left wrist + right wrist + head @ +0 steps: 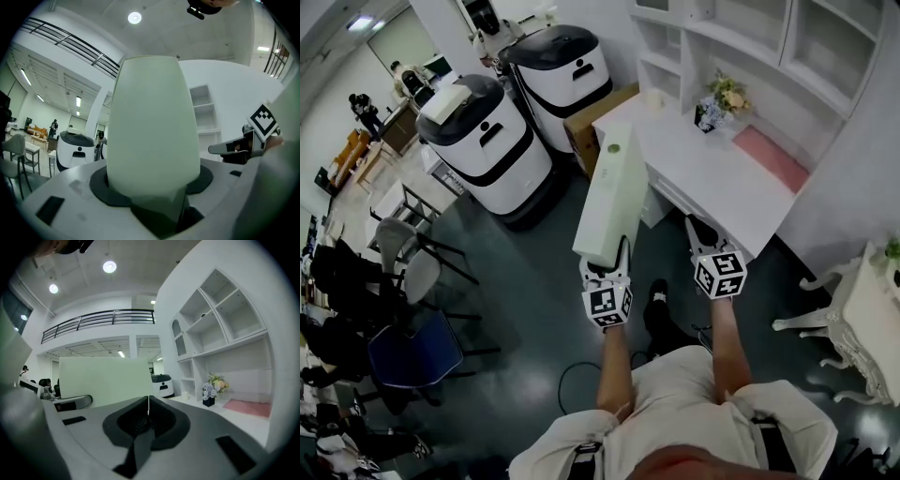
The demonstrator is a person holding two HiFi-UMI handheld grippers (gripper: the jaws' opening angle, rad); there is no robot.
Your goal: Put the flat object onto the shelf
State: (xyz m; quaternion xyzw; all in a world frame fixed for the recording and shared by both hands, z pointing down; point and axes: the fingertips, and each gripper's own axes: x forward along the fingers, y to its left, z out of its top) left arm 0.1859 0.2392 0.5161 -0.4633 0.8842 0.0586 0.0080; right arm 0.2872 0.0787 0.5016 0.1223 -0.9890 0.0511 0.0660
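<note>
White desk and shelves ahead: mid-carry, my left gripper clamps the flat board near the desk's left corner, my right gripper closed, empty; next, raise it shelfward.

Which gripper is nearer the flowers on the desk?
Right. The right gripper sits at the desk edge before the flowers; the left gripper, clamping the flat box, is farther left.

Head overhead, others level (shelf shared)

White desk below shelf unit, flower pot, pink mat, white cup on it
</note>
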